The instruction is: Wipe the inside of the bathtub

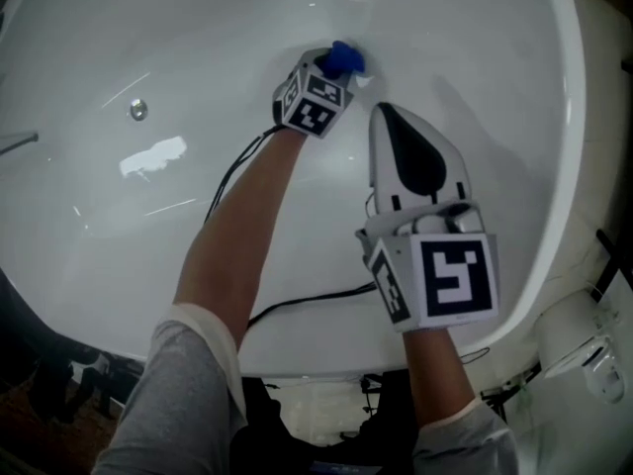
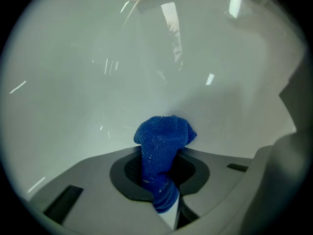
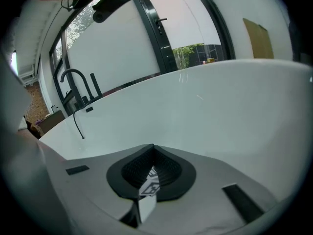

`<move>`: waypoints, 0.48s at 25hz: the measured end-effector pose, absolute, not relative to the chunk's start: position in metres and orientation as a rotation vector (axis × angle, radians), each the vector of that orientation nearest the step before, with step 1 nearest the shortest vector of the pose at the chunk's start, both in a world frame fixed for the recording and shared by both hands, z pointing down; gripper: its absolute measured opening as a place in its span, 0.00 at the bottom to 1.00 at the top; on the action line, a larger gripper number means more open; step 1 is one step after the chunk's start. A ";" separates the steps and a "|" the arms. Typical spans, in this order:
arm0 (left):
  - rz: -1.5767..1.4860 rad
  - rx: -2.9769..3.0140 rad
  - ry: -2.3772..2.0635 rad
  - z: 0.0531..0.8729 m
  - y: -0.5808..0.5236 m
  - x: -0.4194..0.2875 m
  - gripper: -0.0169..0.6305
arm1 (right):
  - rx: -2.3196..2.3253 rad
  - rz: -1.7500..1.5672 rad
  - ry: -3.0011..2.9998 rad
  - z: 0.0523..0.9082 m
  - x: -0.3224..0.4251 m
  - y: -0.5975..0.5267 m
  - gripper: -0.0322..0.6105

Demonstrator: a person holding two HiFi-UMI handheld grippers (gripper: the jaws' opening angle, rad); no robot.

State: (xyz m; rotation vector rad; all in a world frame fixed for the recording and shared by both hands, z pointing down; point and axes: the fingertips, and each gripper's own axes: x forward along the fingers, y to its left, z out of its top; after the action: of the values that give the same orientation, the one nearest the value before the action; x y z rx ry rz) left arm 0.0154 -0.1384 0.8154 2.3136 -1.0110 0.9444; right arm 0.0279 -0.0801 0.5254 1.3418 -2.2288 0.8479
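The white bathtub (image 1: 465,57) fills the head view. Deep inside it, my left gripper (image 1: 339,71) is shut on a blue cloth (image 1: 345,59) and holds it against the tub's inner surface. In the left gripper view the bunched blue cloth (image 2: 162,142) sticks out from between the closed jaws of the left gripper (image 2: 161,180) and touches the tub wall (image 2: 98,82). My right gripper (image 1: 384,119) hangs closer to me, above the tub's near side, shut with nothing in it. In its own view the right gripper (image 3: 152,168) points across the tub wall (image 3: 220,111).
A round metal drain fitting (image 1: 138,110) sits on the tub's left side. A black cable (image 1: 297,305) trails over the near rim. A black tap (image 3: 73,80) stands beyond the tub's far edge, with dark-framed glass doors (image 3: 156,28) behind. A white fixture (image 1: 584,344) stands at the right.
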 end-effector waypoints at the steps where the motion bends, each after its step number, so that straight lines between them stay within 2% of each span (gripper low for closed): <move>1: 0.934 2.338 -1.004 0.808 -0.146 0.017 0.14 | 1.355 0.841 -2.215 0.522 0.035 -0.078 0.06; 6: 0.871 2.377 -0.952 0.791 -0.132 0.026 0.14 | 1.390 0.868 -2.123 0.529 0.050 -0.060 0.06; 12: 0.882 2.459 -0.794 0.776 -0.058 0.059 0.13 | 1.429 0.888 -2.087 0.525 0.060 -0.048 0.06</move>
State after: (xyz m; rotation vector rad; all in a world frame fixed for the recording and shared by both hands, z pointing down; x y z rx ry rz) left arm 0.0590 -0.0584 0.7758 2.4586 -0.7941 0.8816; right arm 0.0599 -0.0482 0.5252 1.4291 -2.0871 0.8879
